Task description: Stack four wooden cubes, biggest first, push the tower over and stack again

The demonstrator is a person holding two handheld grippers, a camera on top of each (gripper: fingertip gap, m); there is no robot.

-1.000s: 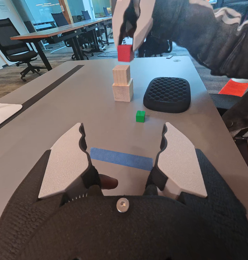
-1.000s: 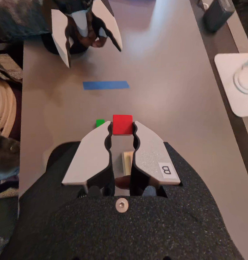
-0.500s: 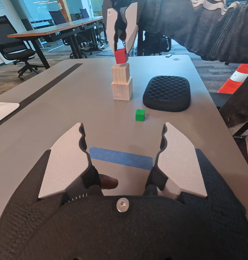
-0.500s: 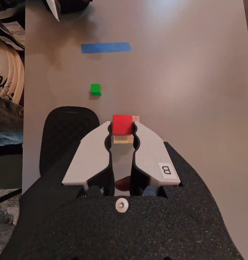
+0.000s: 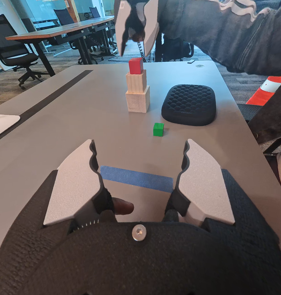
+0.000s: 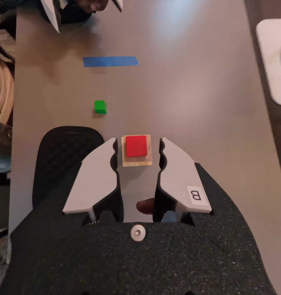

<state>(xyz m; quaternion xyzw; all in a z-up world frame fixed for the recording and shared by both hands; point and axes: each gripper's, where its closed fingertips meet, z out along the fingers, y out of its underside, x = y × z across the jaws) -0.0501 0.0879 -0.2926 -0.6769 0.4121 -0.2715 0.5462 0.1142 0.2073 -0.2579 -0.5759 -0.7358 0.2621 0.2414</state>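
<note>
Meanwhile, on a grey table (image 5: 72, 111), a white pad (image 5: 2, 124) sits at the far left edge. Further right, the left gripper (image 5: 139, 153) hovers low with its jaws wide apart and bare over a strip of blue tape (image 5: 136, 178). Beyond it stands a three-cube tower, red cube (image 5: 135, 67) on top; above it hangs the right gripper (image 5: 133, 53), jaws parted, clear of the cube. A green cube (image 5: 158, 129) lies alone beside a black cushion (image 5: 189, 103).
</note>
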